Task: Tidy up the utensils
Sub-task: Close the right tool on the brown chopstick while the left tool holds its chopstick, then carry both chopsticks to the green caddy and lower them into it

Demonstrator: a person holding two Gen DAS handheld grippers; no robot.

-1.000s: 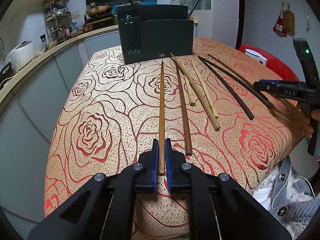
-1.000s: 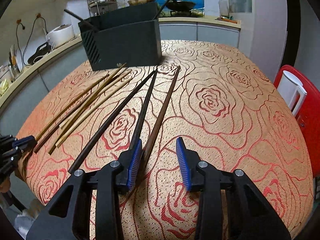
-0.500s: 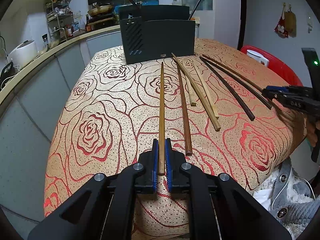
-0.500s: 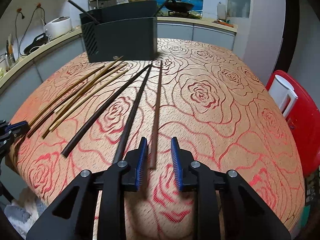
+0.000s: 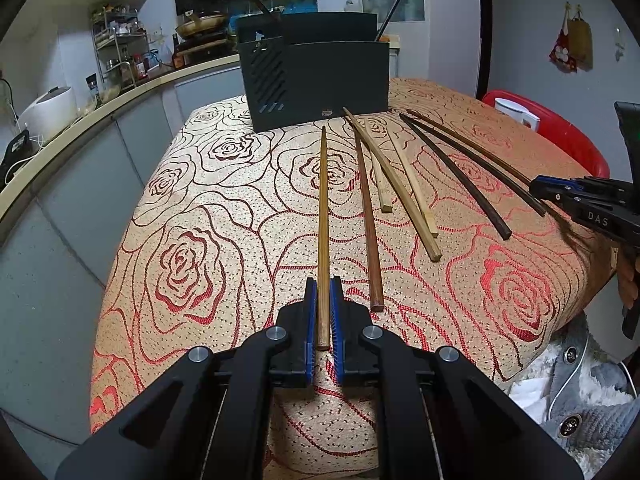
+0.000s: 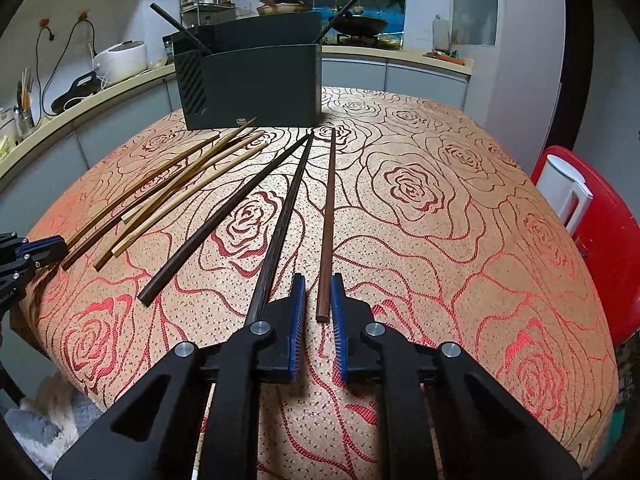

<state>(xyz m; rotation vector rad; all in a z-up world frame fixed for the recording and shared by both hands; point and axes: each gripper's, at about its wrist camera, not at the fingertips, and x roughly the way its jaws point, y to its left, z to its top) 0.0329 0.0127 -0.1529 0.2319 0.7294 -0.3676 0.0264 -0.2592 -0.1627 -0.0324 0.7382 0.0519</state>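
My left gripper (image 5: 323,280) is shut on the near end of a light-brown chopstick (image 5: 323,200) that lies on the rose-patterned tablecloth (image 5: 200,208) and points at the black utensil holder (image 5: 316,80). In the right wrist view, my right gripper (image 6: 318,277) is closing around the near end of a reddish-brown chopstick (image 6: 329,208). That stick lies against the right pad, and a gap shows at the left pad. Two dark chopsticks (image 6: 280,224) and several lighter ones (image 6: 180,196) lie fanned out to its left. Two dark sticks stand in the holder (image 6: 256,84).
A red chair (image 6: 600,240) with a white jug (image 6: 564,188) stands by the table's right side. A kitchen counter (image 6: 100,92) with a rice cooker (image 6: 122,60) runs behind and to the left. The table's front edge lies just under both grippers.
The right gripper has shifted right from the dark chopstick to straddle the reddish-brown one, and its jaws have narrowed around it. The left gripper has kept still, holding its stick.
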